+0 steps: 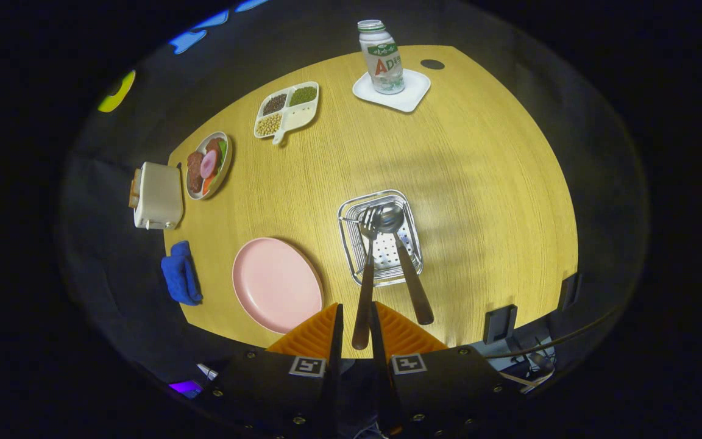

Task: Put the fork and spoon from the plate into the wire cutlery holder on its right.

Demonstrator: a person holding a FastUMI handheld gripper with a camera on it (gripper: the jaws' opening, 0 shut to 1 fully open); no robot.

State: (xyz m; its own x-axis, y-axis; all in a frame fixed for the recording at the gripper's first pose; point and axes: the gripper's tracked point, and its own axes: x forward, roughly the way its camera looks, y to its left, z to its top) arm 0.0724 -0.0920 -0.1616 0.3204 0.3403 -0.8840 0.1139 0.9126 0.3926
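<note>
Hand-held gripper [356,329] above desk [479,183], fingers narrowly parted around fork [364,286] handle, apparently pinching it. Fork tines and spoon [404,268] in holder [351,244], right of bare plate [275,283]. Cutlery stiff, light, slippery; grip mid-handle.

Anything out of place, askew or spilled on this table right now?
Nothing spilled or damaged. The pink plate is bare; the spoon leans in the wire holder, and the claw holds the fork by its handle, tines down in the holder.
</note>
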